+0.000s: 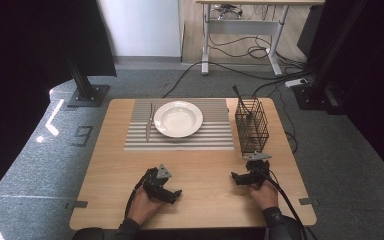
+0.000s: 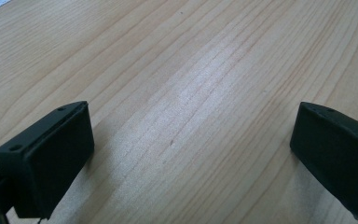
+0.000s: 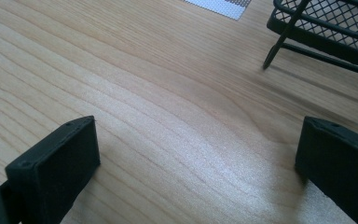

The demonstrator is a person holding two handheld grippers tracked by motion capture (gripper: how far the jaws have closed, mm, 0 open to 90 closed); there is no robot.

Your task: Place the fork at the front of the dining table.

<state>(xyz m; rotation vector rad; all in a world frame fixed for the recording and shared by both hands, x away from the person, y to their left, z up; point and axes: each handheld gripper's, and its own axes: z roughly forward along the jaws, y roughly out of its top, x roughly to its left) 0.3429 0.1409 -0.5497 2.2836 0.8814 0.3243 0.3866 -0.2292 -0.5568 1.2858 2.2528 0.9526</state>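
High view: left hand-held gripper (image 1: 166,186) and right hand-held gripper (image 1: 243,176) are resting on the tabletop (image 1: 200,165), jaws gaping wide, gripping nothing; wire basket (image 1: 251,125) is standing at the right one's twelve o'clock.

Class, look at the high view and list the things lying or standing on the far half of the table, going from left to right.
Knife → white plate → black wire basket with a dark utensil standing in it. The knife and plate lie on the striped placemat; the basket stands on the bare table to its right.
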